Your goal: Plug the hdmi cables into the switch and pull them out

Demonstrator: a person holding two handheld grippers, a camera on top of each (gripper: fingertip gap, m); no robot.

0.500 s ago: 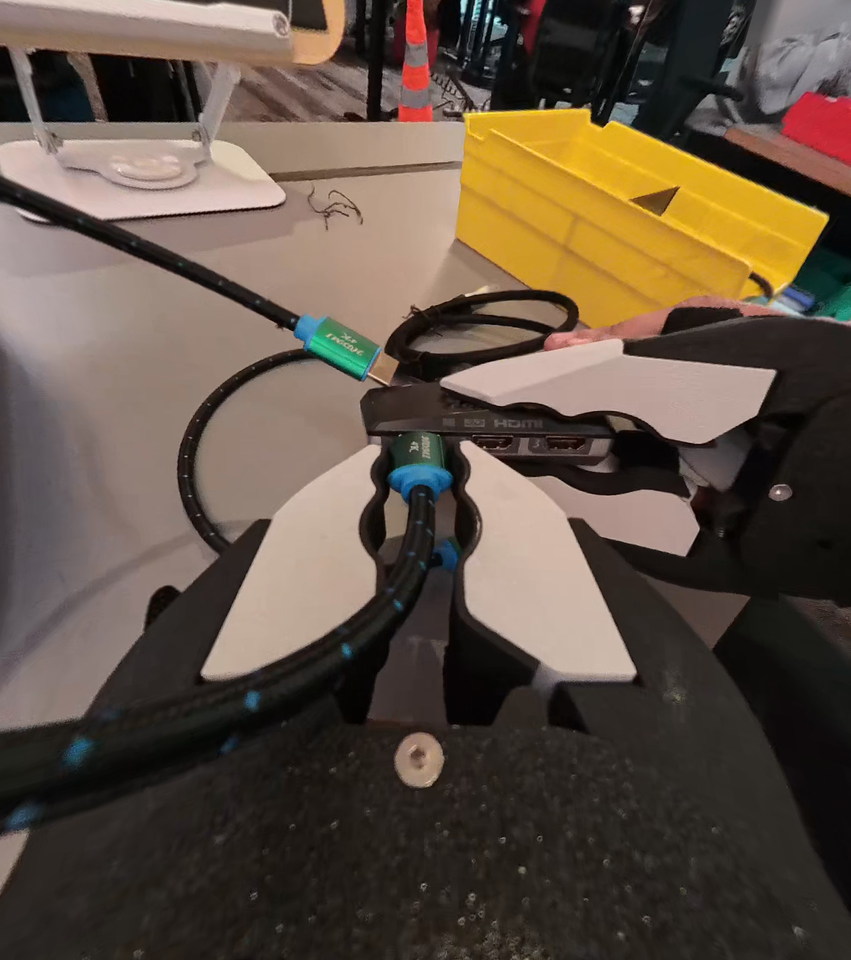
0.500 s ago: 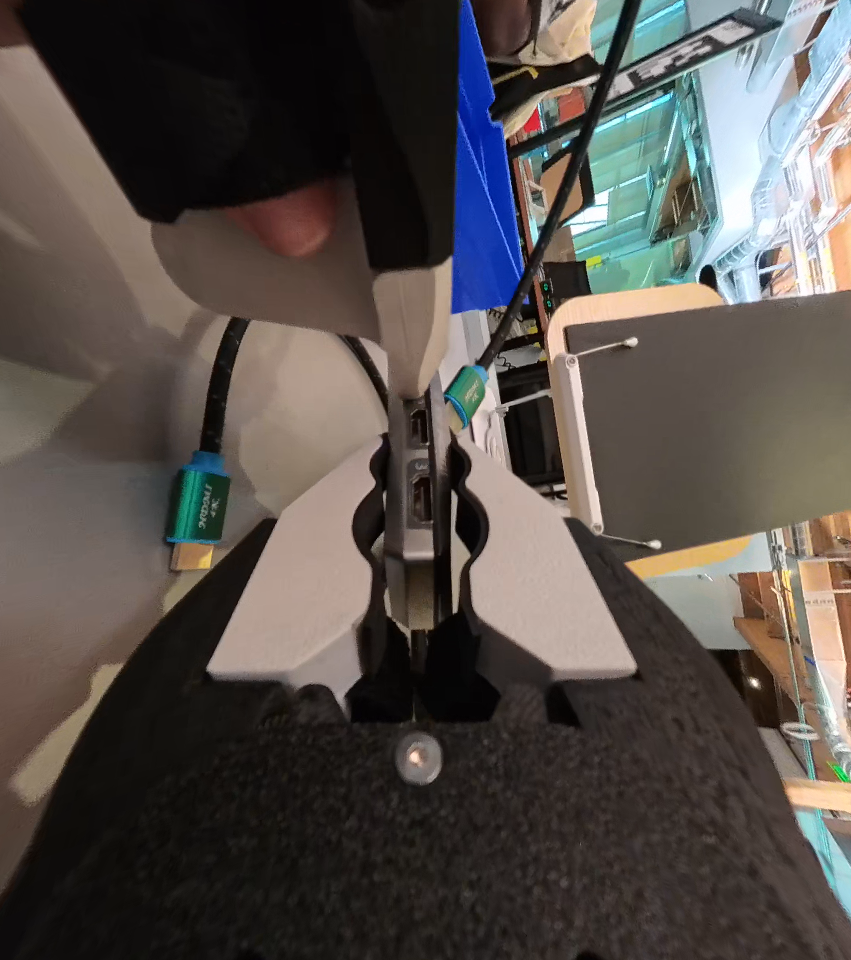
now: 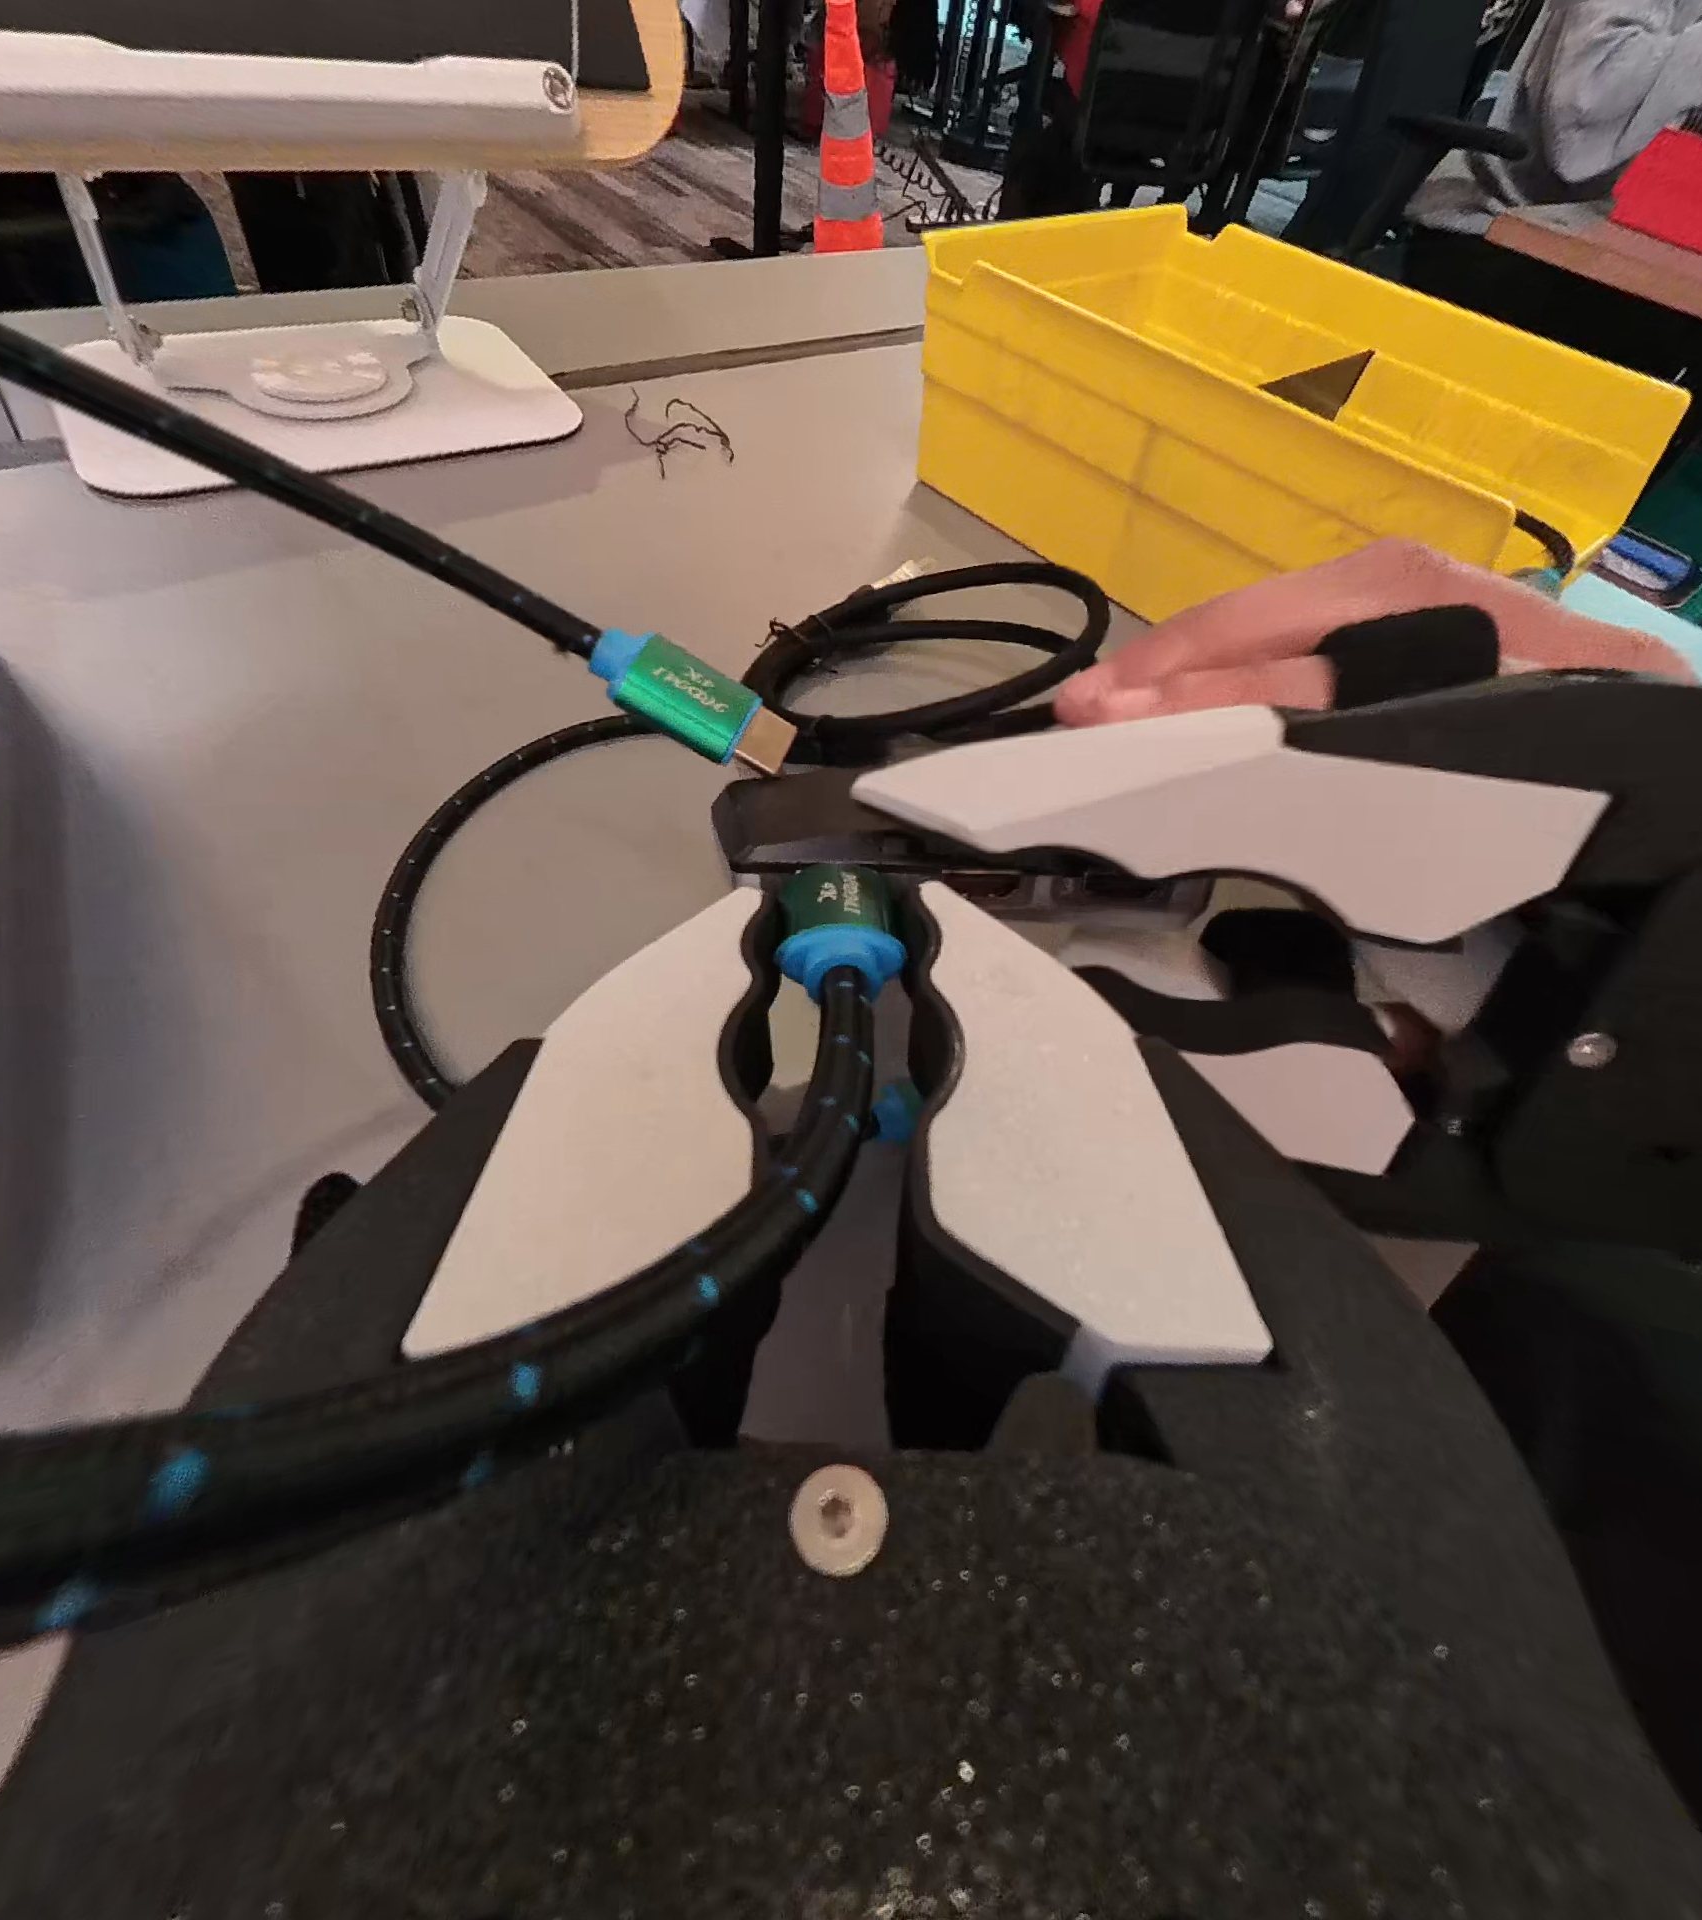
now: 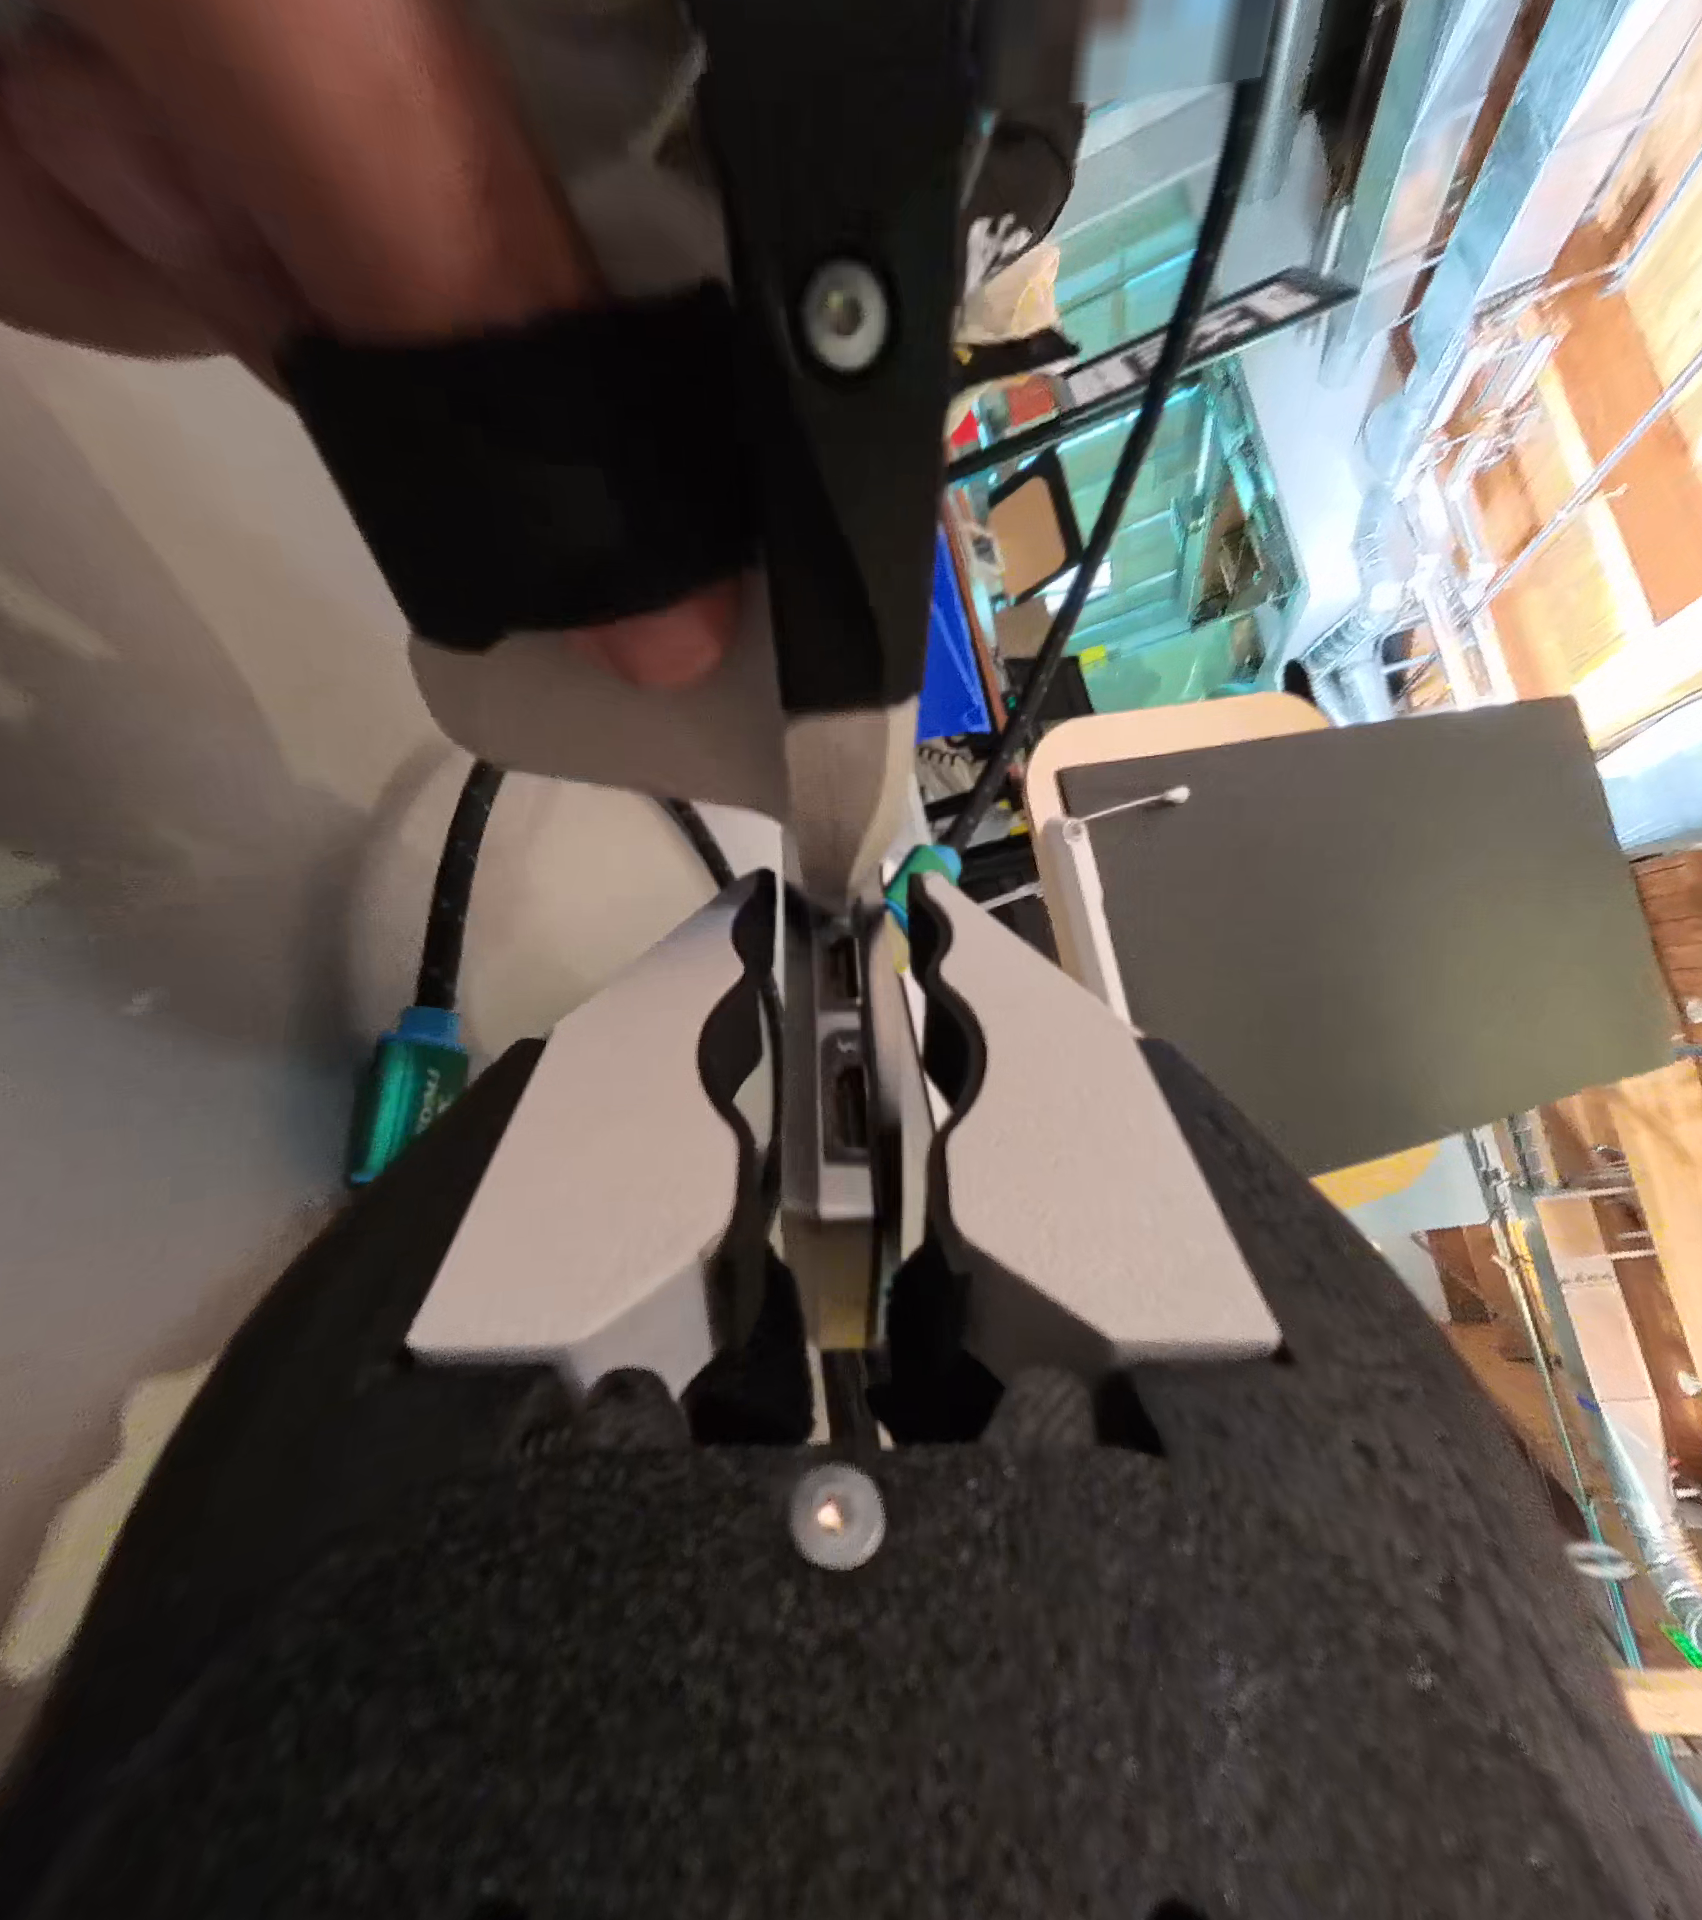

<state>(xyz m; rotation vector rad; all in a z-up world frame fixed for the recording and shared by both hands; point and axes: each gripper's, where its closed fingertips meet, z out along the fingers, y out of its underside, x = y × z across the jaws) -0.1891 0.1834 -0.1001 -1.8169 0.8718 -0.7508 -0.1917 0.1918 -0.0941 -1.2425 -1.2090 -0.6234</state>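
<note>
Grey and matte, your bench carries a yellow bin at the far right, a white stand at the far left, and a coiled thin black cable between them. Your left tool is clamped on a green HDMI plug with a blue collar; its braided black cable curls back over the tool's left finger and off to the lower left. That plug's nose meets the front edge of the dark switch, though you cannot tell how deep it sits. Your right tool comes in from the right side and is closed on the switch, pinching it flat between its white fingers, with a hand resting along the top. Two empty ports show on the switch face beside the gripped plug. A second green HDMI plug hangs in the air just behind the switch, its gold tip close to the back edge, its cable rising to the upper left. In the right wrist view a third green plug lies on the bench, beside the tool's left finger.
</note>
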